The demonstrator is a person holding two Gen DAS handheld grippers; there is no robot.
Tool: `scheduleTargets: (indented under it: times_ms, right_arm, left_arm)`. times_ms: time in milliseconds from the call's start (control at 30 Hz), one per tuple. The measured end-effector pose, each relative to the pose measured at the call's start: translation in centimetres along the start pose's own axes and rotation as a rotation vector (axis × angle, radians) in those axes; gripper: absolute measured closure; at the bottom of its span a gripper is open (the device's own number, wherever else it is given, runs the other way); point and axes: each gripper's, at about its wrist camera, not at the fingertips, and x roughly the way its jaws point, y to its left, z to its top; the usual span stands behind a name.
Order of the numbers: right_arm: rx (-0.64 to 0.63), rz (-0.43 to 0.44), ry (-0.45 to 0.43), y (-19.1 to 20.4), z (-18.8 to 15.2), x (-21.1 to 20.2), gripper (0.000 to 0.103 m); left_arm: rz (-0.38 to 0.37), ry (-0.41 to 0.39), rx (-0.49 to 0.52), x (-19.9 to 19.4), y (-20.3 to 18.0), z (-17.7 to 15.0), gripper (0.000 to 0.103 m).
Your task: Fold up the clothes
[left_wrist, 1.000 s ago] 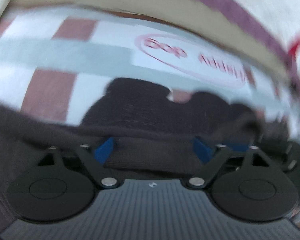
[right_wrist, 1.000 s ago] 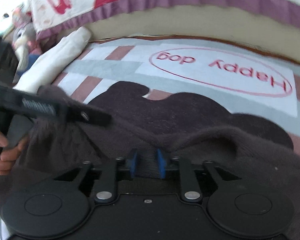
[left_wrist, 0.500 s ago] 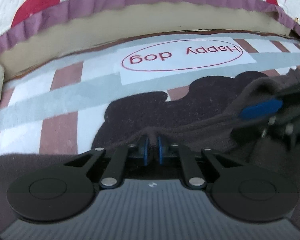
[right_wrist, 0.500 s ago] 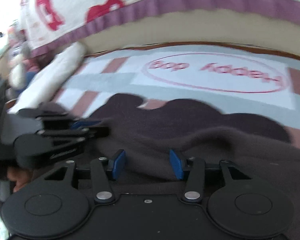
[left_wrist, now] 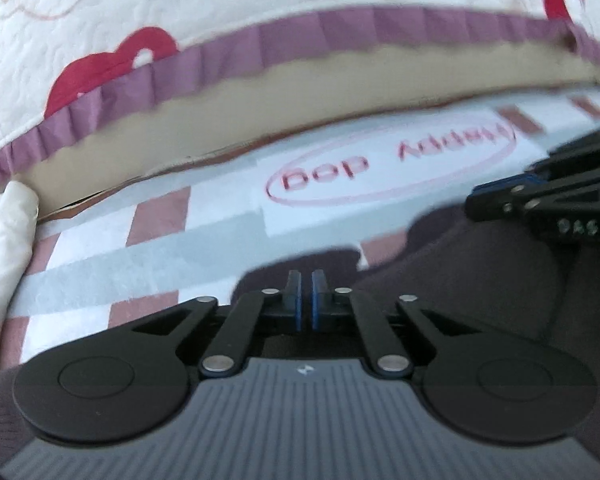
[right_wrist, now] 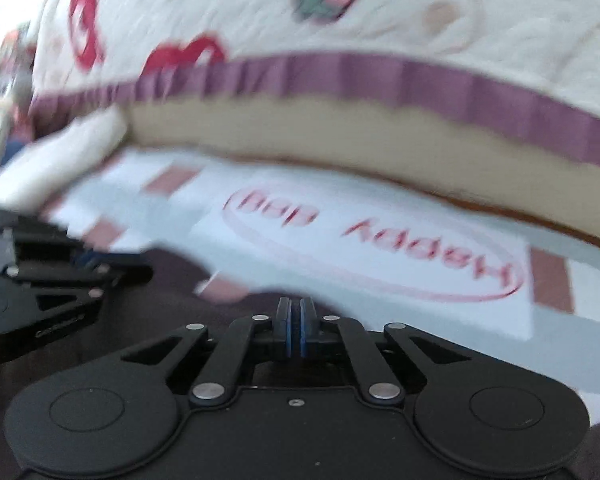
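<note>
Fingers of my left gripper (left_wrist: 306,300) and right gripper (right_wrist: 296,332) are pinched together, apparently on the dark sweater's (left_wrist: 480,280) near edge. It lies on the checked mat (left_wrist: 220,236), so next I carry that edge toward the bed (left_wrist: 300,80).

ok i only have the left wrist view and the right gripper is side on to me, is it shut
observer: yes, the right wrist view shows the right gripper head on, blue pads together on the edge of the dark garment, which comes right up to its tips
operator: and how does mine look from there
observer: your left gripper shows side on at that view's left edge, low over the same garment
</note>
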Motion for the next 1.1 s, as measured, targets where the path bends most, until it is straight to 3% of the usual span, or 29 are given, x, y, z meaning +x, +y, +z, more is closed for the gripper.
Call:
scheduleTargets:
  times_ms: [100,133,267,333,367,433,467,500,567,667,967,1100]
  right_arm:
    - [-0.031,-0.024,-0.114,0.0,1.1,-1.6,0.103]
    - [-0.041,-0.032,-0.129,0.0,1.4,-1.8,0.103]
    - [0.078,-0.015,0.036,-3.0,0.4,0.6,0.103]
    - [0.107,-0.003,0.027,-3.8,1.0,-0.4,0.093]
    - [0.125,0.007,0.016,-4.1,1.4,-0.9,0.091]
    - [0.17,0.027,0.006,-5.0,2.1,-1.8,0.076]
    - [0.197,0.024,0.008,-5.5,2.1,-2.1,0.064]
    - [0.223,0.021,0.011,-6.0,2.1,-2.4,0.062]
    - [0.252,0.008,0.03,-6.8,1.5,-2.4,0.062]
    - [0.284,-0.014,0.066,-7.5,0.5,-1.9,0.062]
    - [0.224,-0.062,0.116,-4.8,-0.4,-2.5,0.062]
    - [0.156,0.013,0.087,-1.1,-0.2,-4.1,0.062]
  left_arm:
    - [0.015,-0.122,0.018,-2.1,0.0,1.3,0.103]
    - [0.005,-0.101,0.023,-1.9,-0.1,1.6,0.103]
    - [-0.043,-0.008,-0.064,-1.0,1.3,1.4,0.102]
    - [-0.052,-0.002,-0.141,-1.7,3.5,0.6,0.097]
    - [-0.048,-0.003,-0.181,-2.1,4.7,0.2,0.092]
    - [-0.001,0.025,-0.25,-3.1,8.1,-0.5,0.061]
    - [0.038,0.034,-0.275,-3.5,9.8,-0.9,0.057]
    - [0.089,0.039,-0.295,-4.1,11.7,-1.5,0.057]
    - [0.185,0.057,-0.329,-5.1,15.1,-2.7,0.056]
    - [0.269,0.112,-0.391,-6.3,19.3,-5.0,0.054]
    - [0.262,0.158,-0.388,-13.8,23.1,-9.6,0.047]
    - [0.245,0.166,-0.462,-19.3,25.1,-13.2,0.045]
